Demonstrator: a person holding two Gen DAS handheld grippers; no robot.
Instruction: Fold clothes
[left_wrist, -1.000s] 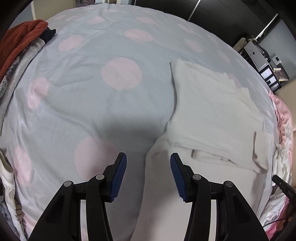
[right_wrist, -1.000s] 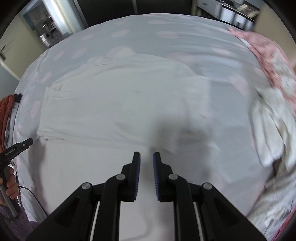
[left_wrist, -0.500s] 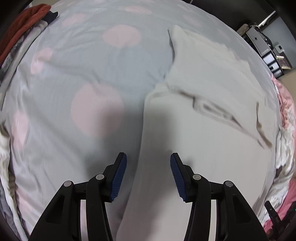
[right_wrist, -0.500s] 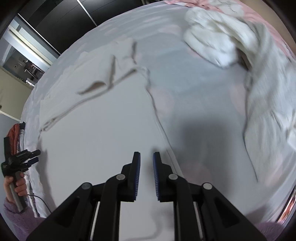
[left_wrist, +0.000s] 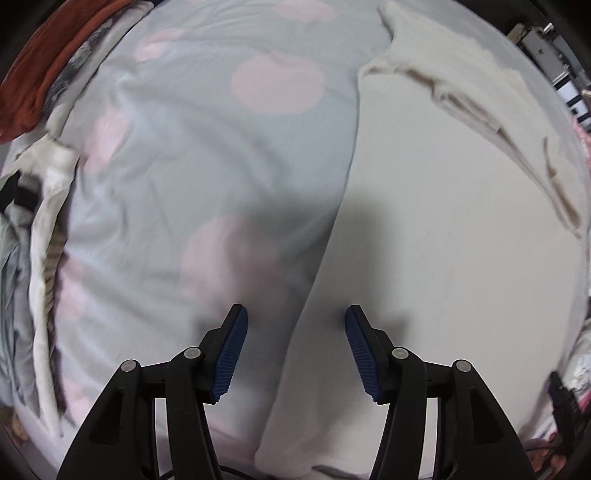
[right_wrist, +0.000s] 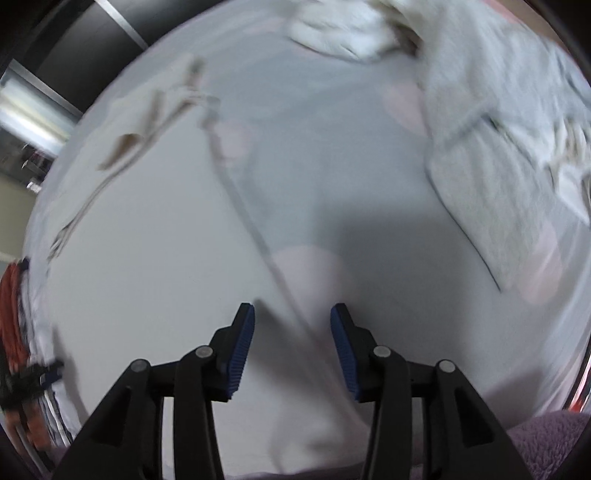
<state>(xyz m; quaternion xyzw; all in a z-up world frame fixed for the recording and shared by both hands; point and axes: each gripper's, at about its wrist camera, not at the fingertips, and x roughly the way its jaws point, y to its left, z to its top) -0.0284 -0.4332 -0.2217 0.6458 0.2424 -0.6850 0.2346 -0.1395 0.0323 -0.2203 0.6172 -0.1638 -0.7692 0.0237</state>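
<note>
Both grippers have been brought low over the side hems of the white garment (left_wrist: 461, 240), which is spread flat on the bed (left_wrist: 207, 147); the jaws of both have just been opening; the left gripper (left_wrist: 295, 347) is held half open astride the left hem, the right gripper (right_wrist: 291, 347) likewise astride the right hem (right_wrist: 258, 243); nothing is gripped yet; a two-handed pinch for the next fold seems prepared; the cloth is soft, matte and smooth, a sleeve (left_wrist: 480, 107) already folded across; the sheet is pale with pink dots.
</note>
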